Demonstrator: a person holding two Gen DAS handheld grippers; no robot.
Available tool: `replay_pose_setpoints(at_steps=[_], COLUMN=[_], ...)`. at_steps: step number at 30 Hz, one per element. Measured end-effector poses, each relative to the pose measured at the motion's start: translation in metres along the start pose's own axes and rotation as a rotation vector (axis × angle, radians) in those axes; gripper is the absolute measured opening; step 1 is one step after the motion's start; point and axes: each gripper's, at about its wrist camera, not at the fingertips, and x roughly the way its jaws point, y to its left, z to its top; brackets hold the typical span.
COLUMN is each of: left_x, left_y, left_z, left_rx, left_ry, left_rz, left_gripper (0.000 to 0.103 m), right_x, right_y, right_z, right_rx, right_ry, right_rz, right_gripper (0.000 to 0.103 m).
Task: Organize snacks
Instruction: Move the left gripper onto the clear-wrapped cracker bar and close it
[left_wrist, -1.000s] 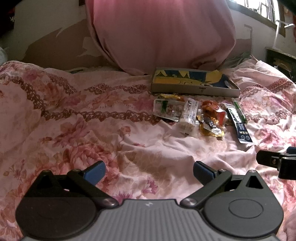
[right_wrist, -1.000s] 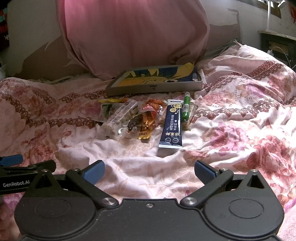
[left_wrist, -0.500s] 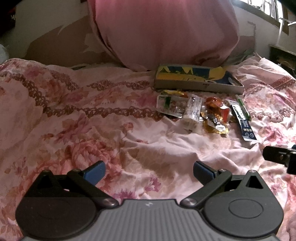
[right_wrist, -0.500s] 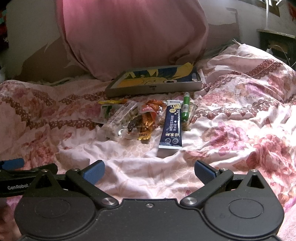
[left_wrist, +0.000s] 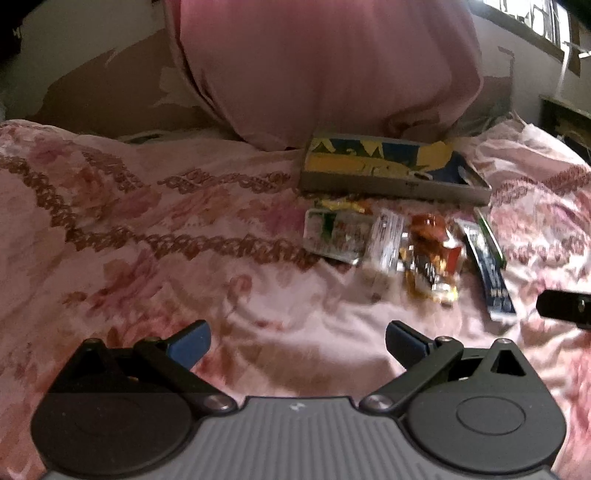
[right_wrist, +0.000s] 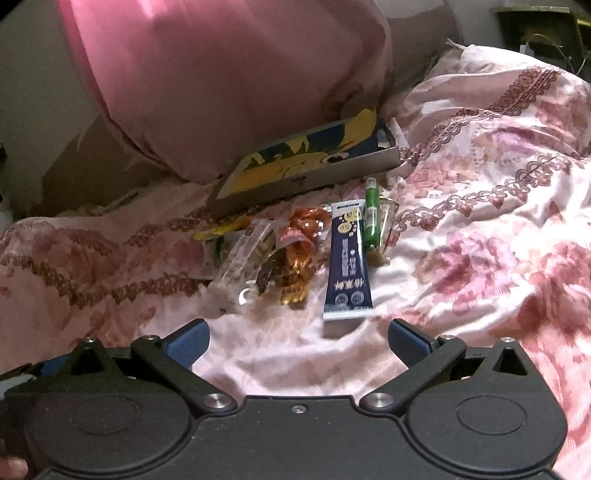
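While our left gripper (left_wrist: 297, 343) and right gripper (right_wrist: 298, 341) both hang released, we judge nothing sorted: crinkly foil-and-plastic snack packets (right_wrist: 291, 254) lie heaped at twelve o'clock (before the shallow yellow-and-blue cardboard box (right_wrist: 306, 170)).

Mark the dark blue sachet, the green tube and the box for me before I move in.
dark blue sachet (right_wrist: 347, 265): right wrist view, middle of its printed face.
green tube (right_wrist: 371, 215): right wrist view, middle of its body.
box (right_wrist: 306, 183): right wrist view, its grey front wall.

Counted: one flat box (right_wrist: 306, 173), one navy sachet (right_wrist: 348, 260), one green stick (right_wrist: 371, 212), about four clear or orange snack packets (right_wrist: 291, 254), one pink pillow (right_wrist: 229, 81).
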Motion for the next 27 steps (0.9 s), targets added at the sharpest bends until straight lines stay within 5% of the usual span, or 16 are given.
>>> replay_pose_setpoints(at_steps=[12, 21, 27], left_x=[0.056, 0.107, 0.134], left_y=[-0.023, -0.03, -0.043], left_z=[0.046, 0.076, 0.088], left_rx=[0.087, 0.147, 0.216], left_ry=[0.042, 0.079, 0.12], left_rz=[-0.063, -0.097, -0.201], left_gripper=[0.103, 0.103, 0.103], right_x=[0.045, 0.084, 0.109], right_y=[-0.02, -0.002, 0.007], right_z=[0.041, 0.042, 0.039], right_rx=[-0.129, -0.322, -0.313], right_ry=[-0.01, -0.01, 0.042], right_rz=[0.023, 0.18, 0.217], right_gripper=[0.103, 0.103, 0.103])
